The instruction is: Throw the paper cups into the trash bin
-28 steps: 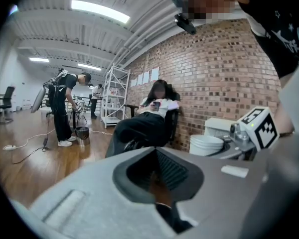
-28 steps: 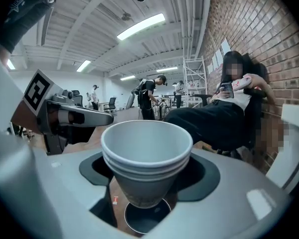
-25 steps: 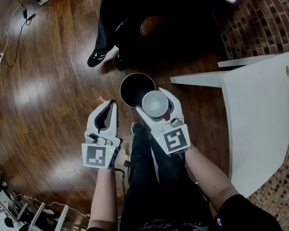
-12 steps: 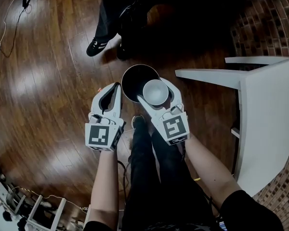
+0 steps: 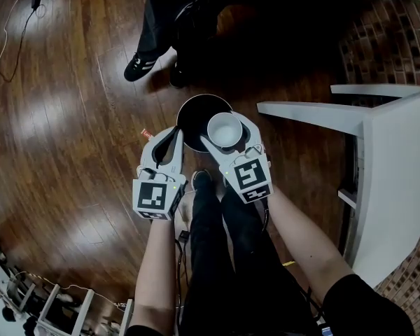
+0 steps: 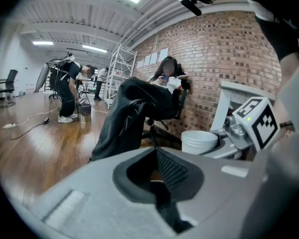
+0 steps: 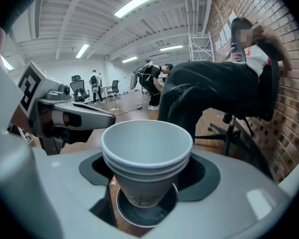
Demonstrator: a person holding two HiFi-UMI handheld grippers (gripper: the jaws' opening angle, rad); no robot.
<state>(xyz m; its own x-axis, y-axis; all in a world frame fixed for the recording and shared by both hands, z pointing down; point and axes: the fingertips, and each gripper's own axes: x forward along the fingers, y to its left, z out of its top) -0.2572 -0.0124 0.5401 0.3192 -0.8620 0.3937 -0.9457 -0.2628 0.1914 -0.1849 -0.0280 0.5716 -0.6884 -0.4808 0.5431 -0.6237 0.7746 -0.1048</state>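
Above the trash bin [image 5: 191, 117], paper cups [image 5: 225, 131] held

Head view: the right gripper [image 5: 224, 127] holds the stacked cups mouth up over the bin's 4 o'clock rim. The left gripper [image 5: 172, 136] sits at the bin's 7 o'clock.

Left gripper view: its jaws are pressed together with nothing between them, and the cups show at 3 o'clock.

Right gripper view: its jaws pinch the stack from both sides, with the bin's round mouth directly beneath.

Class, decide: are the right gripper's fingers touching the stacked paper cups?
Touching. The right gripper view shows the paper cups wedged upright between the fingers of the right gripper, above the trash bin.
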